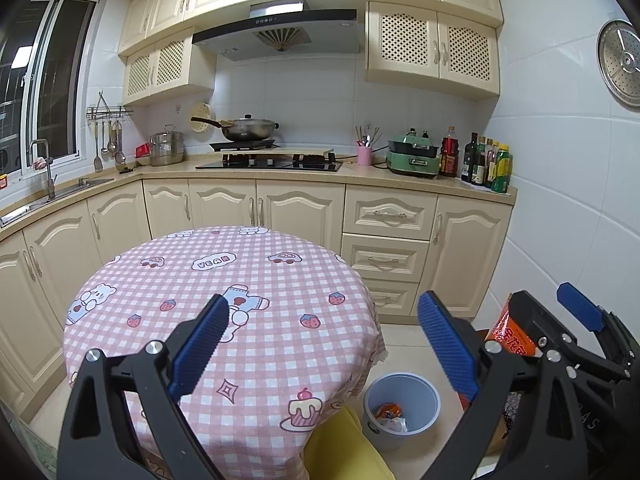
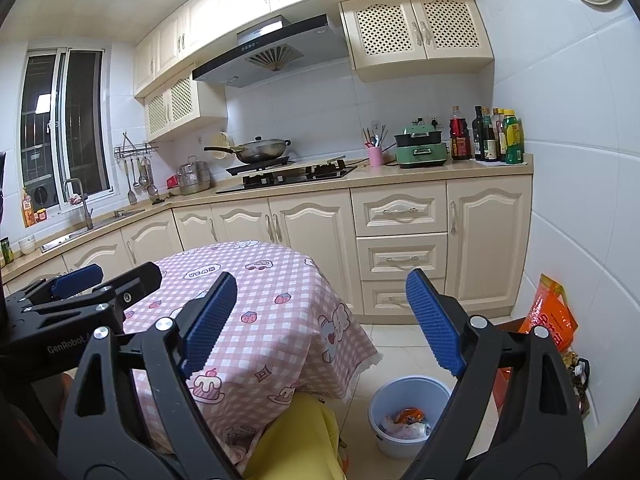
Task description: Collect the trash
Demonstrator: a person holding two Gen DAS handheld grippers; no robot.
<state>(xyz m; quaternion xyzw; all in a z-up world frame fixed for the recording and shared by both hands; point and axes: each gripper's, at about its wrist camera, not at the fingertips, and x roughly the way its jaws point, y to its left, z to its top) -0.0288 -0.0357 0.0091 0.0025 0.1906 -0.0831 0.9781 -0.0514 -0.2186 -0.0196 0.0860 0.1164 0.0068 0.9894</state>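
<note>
Pale blue bin (image 2: pixel 408 416) on the floor by the table's (image 1: pixel 224 264) right edge, crumpled wrappers (image 2: pixel 406 422) inside, left gripper (image 1: pixel 320 340) and right gripper (image 2: pixel 320 320) both spread wide and empty above the tablecloth, bare floor tiles (image 2: pixel 400 344) between bin and cabinets (image 2: pixel 400 240)

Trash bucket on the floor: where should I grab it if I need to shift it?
Grip the trash bucket by its thin upper rim, from above, one finger inside and one outside. It stands upright and open-topped, right of the table, with wrappers only at the bottom.
</note>
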